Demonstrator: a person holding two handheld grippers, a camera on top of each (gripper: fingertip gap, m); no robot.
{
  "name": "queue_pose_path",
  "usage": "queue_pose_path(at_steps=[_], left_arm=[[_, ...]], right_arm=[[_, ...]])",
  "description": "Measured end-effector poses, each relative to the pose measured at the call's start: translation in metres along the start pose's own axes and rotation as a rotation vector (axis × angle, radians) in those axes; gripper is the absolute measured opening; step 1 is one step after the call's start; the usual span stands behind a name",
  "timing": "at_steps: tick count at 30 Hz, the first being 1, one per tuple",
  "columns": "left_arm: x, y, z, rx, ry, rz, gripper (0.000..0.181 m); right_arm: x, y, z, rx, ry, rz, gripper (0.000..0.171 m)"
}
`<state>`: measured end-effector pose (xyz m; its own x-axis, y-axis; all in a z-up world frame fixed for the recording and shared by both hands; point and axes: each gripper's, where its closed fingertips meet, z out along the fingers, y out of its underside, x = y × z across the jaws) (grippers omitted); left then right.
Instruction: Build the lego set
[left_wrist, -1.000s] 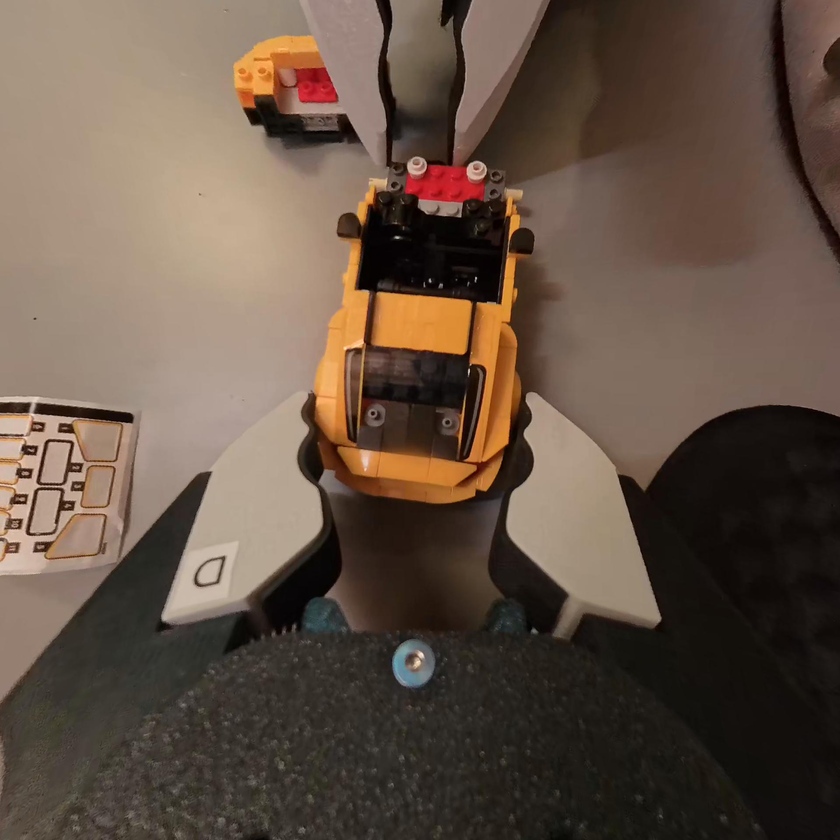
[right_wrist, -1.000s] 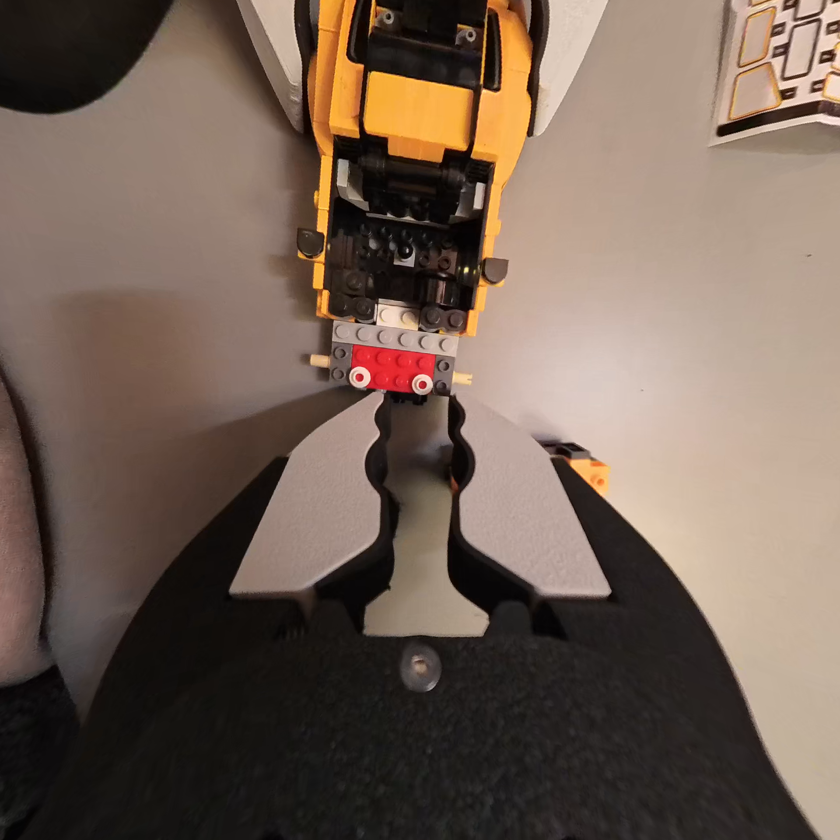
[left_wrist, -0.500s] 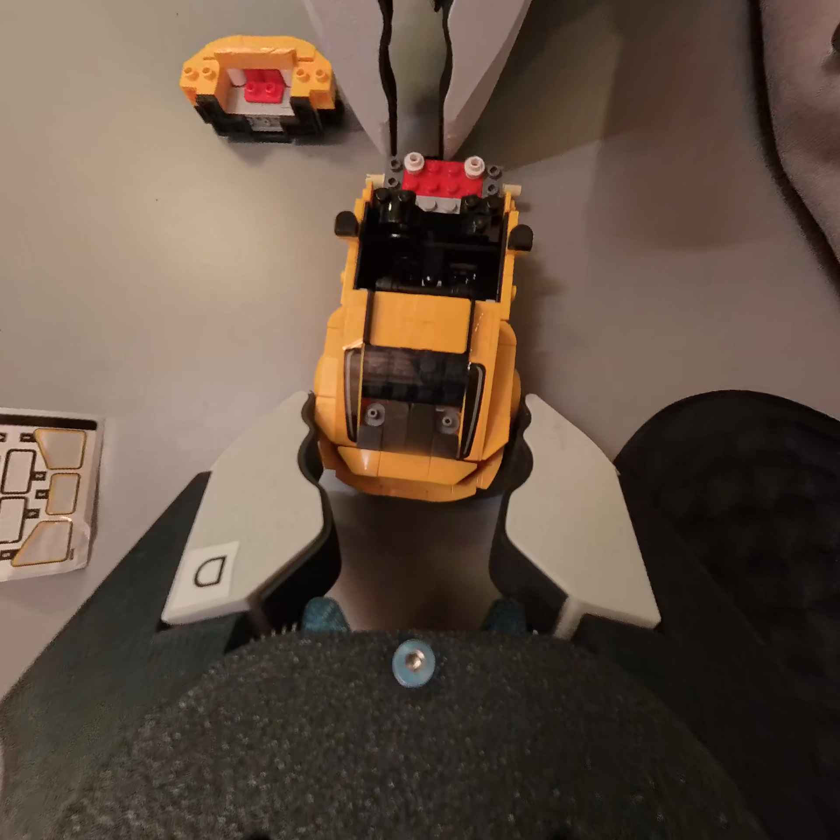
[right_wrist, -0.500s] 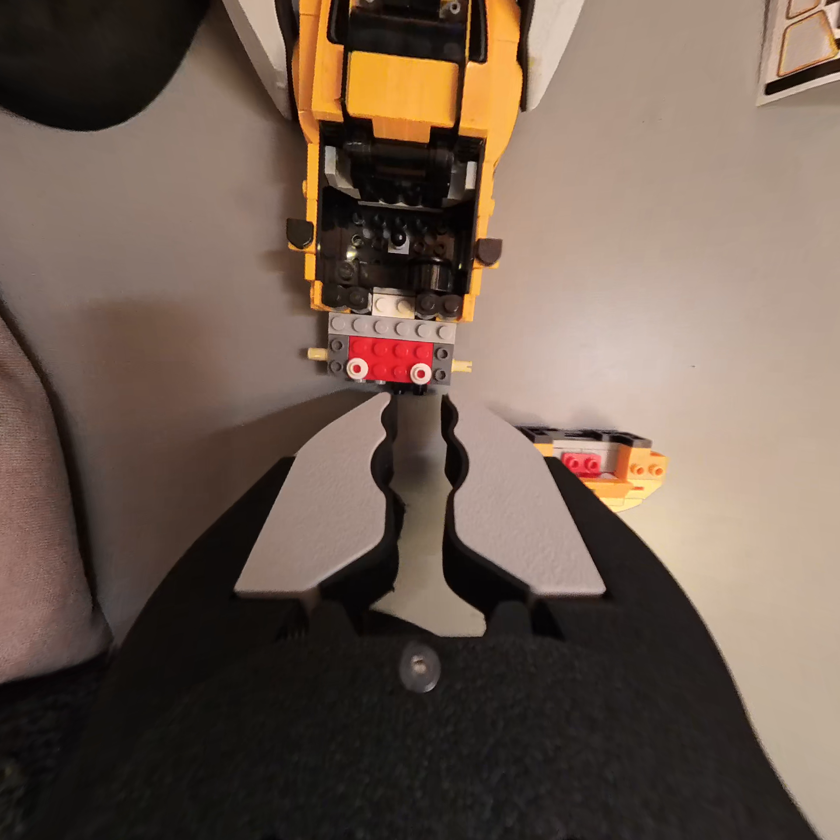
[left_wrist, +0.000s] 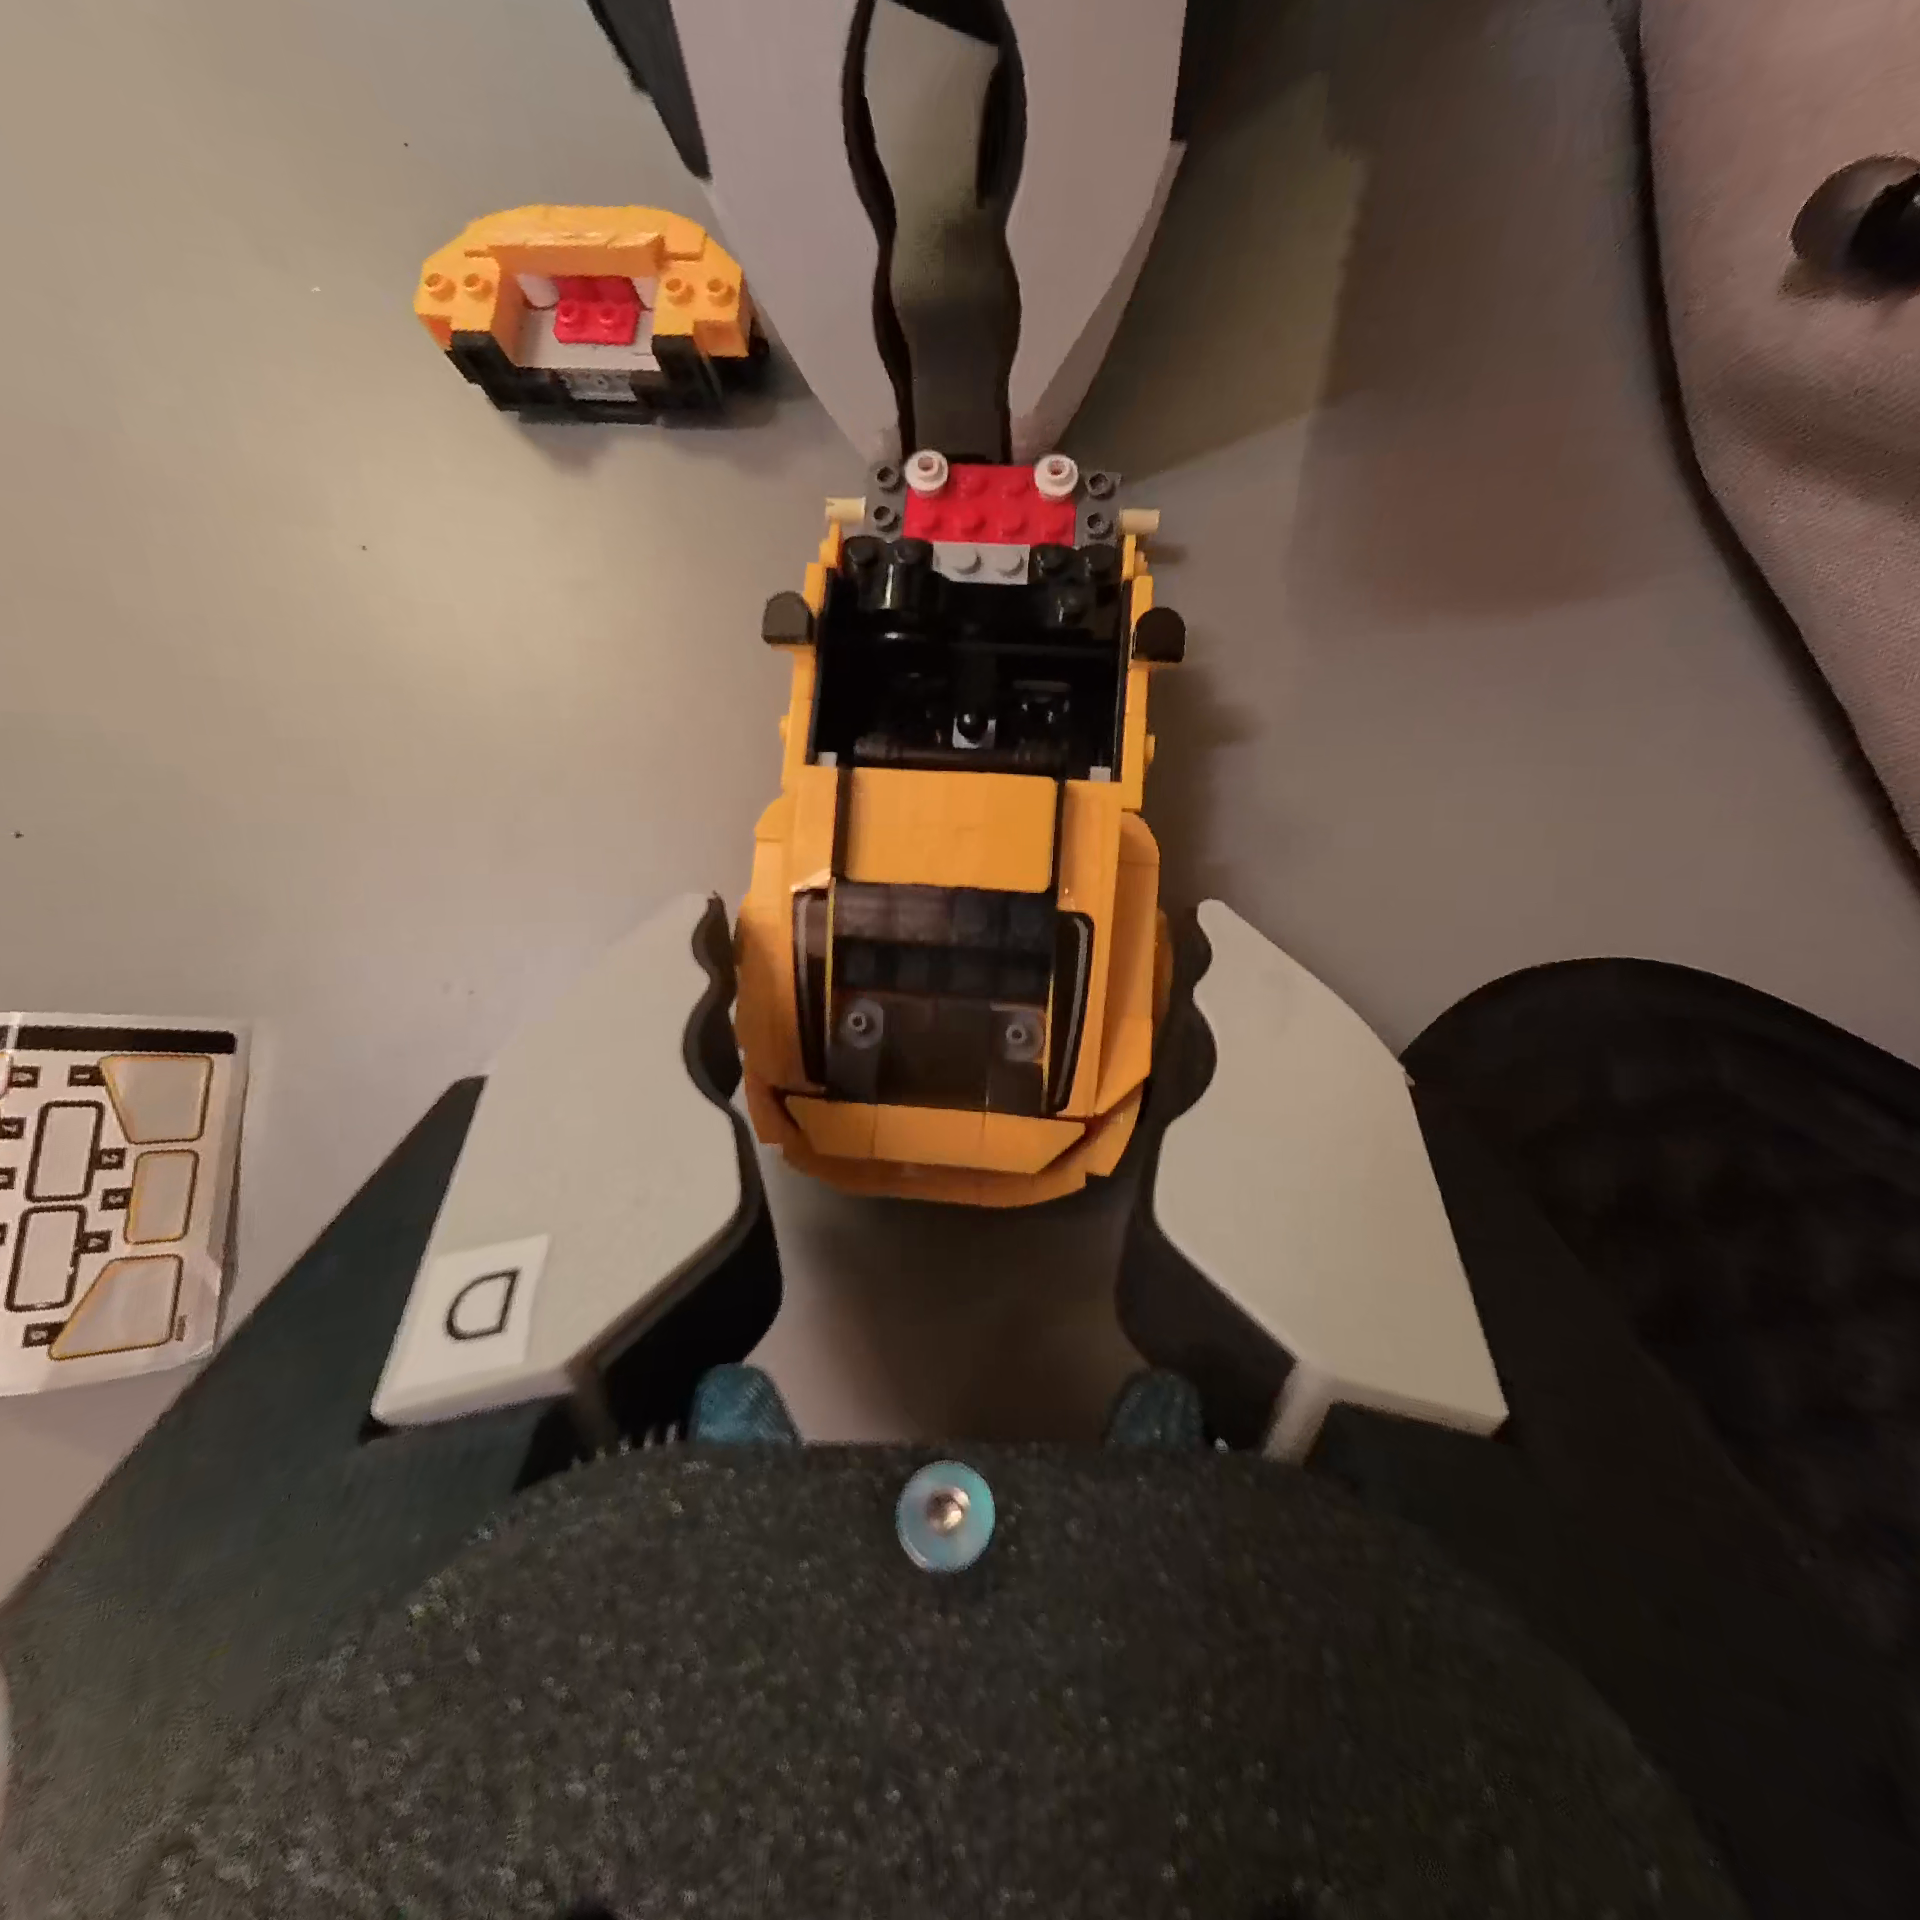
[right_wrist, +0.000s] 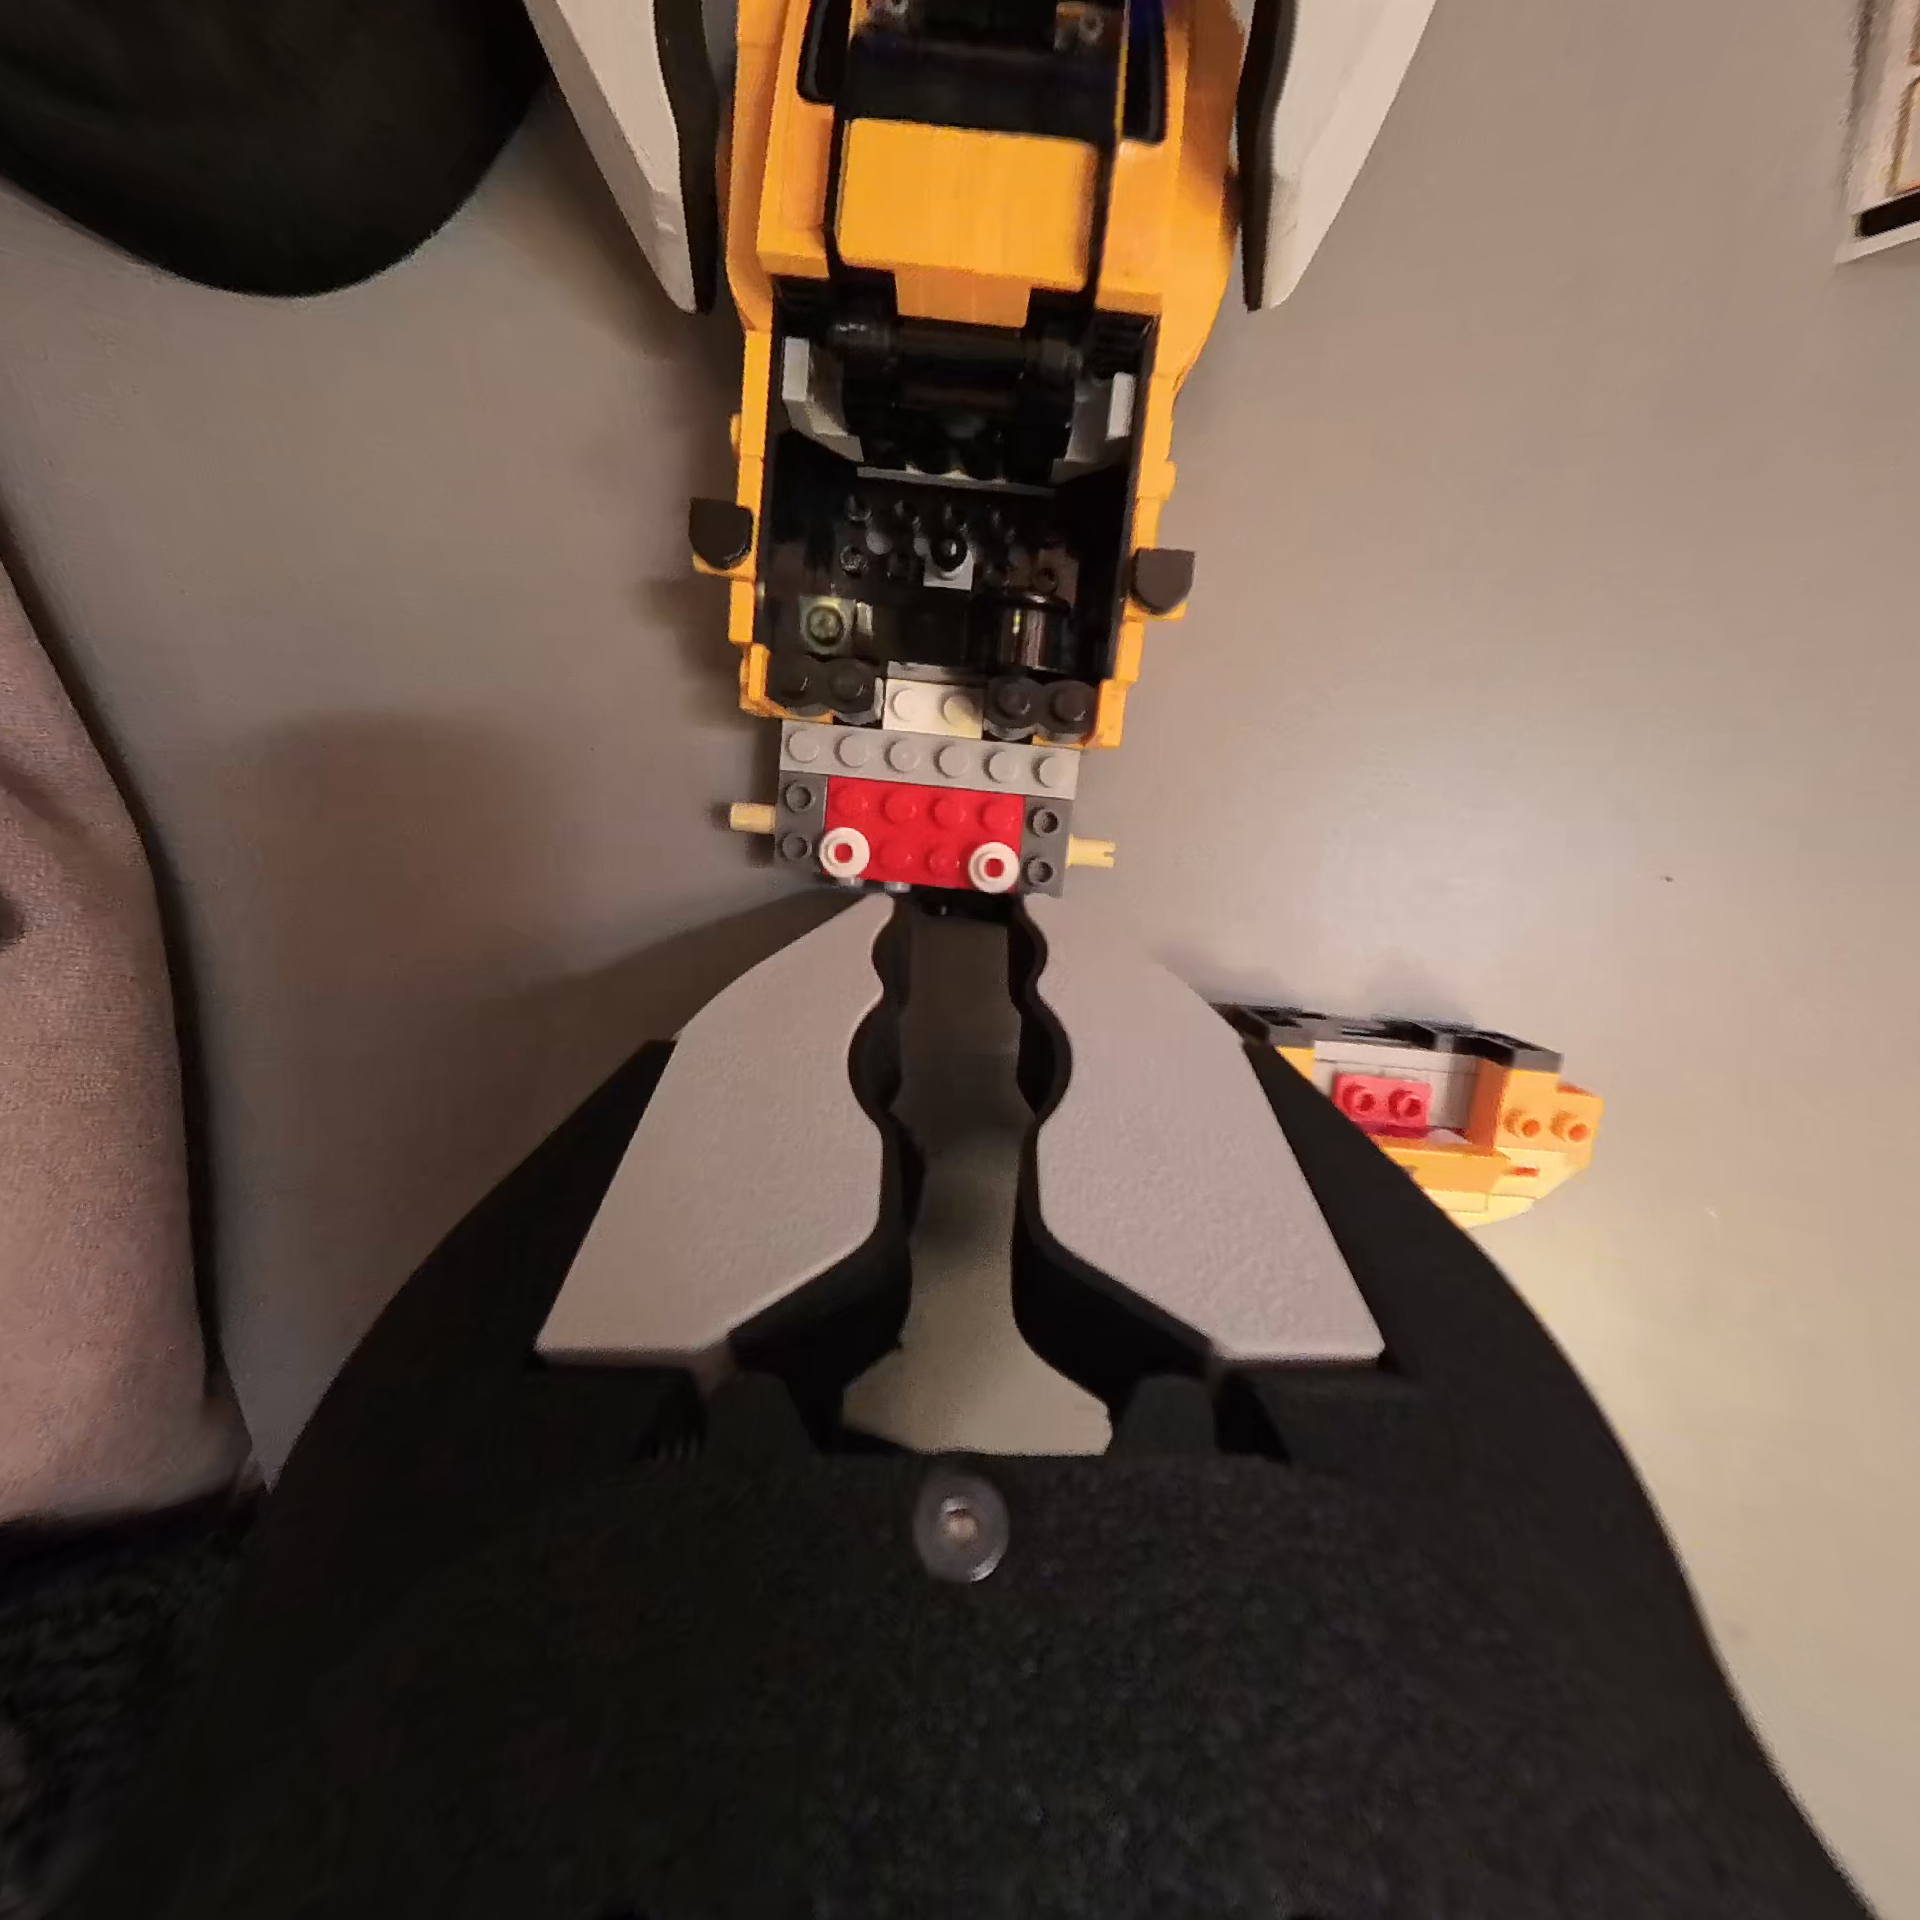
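Orange lego car (left_wrist: 951, 935) on grey surface (left_wrist: 416, 727), roofless, black interior exposed, red plate (right_wrist: 920, 826) at stripped end. Left gripper (left_wrist: 951, 1023) clamped on car's finished end, fingers touching both sides. Right gripper (right_wrist: 956, 920) nearly closed, narrow gap, tips just at red-plate end, grasping nothing visible. Separate orange sub-assembly (left_wrist: 587, 312) lying apart. Sticker sheet (left_wrist: 104, 1195) at surface edge.

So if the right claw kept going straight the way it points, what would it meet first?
Most likely the unfinished end of the orange car, at its red plate, just ahead of the right claw. Contact or height difference can't be told.
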<state>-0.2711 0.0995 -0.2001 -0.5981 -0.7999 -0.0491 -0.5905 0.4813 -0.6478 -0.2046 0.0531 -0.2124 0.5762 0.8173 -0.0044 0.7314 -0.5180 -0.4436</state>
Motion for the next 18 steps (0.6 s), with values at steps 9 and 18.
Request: queue_pose_path(at_steps=[9, 18], left_arm=[[0.0020, -0.0015, 0.0019, -0.023, -0.019, -0.015, 0.080], [-0.0024, 0.0065, -0.0050, -0.015, -0.017, -0.038, 0.080]], right_arm=[[0.0036, 0.0019, 0.0015, -0.033, 0.029, -0.005, 0.014], [0.0004, 0.0029, -0.0010, 0.063, 0.028, 0.037, 0.000]])
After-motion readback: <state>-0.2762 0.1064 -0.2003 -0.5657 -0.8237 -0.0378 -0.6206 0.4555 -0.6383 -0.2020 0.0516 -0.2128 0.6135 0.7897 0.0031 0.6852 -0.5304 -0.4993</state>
